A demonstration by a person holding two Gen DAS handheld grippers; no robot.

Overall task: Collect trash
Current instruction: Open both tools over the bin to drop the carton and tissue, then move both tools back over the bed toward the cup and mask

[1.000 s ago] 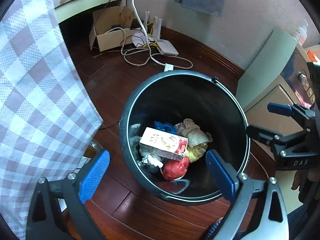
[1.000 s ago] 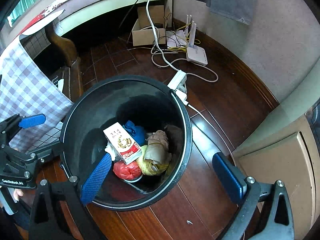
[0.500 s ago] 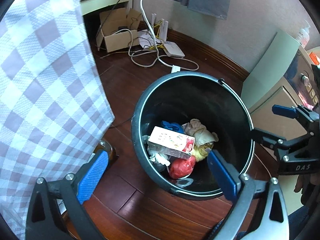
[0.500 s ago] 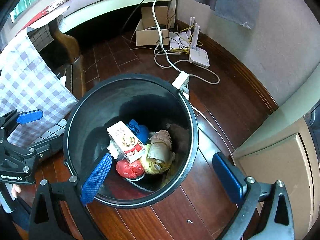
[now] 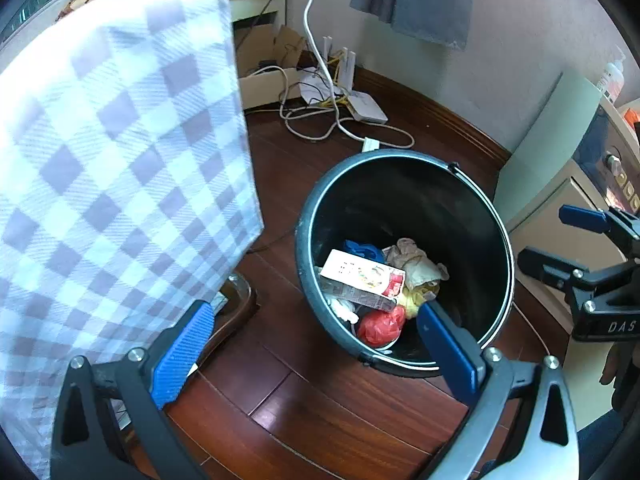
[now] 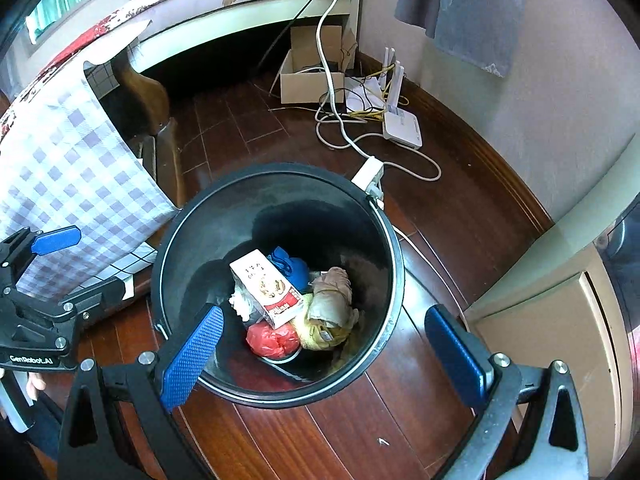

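Both my claws hang spread and empty over the round black plastic trash bucket [image 6: 276,200] on the dark wooden floor [image 6: 320,440].

My left claw [image 5: 312,348] sits by the lilac checked cloth [image 5: 120,160]; my right claw [image 6: 324,348] brackets the bucket. Inside lie a white-and-red printed carton [image 6: 266,288], blue crumpled wrap [image 6: 292,268], a red bag [image 6: 272,340] and beige-yellow wadding [image 6: 330,312]. The carton's print is unreadable.
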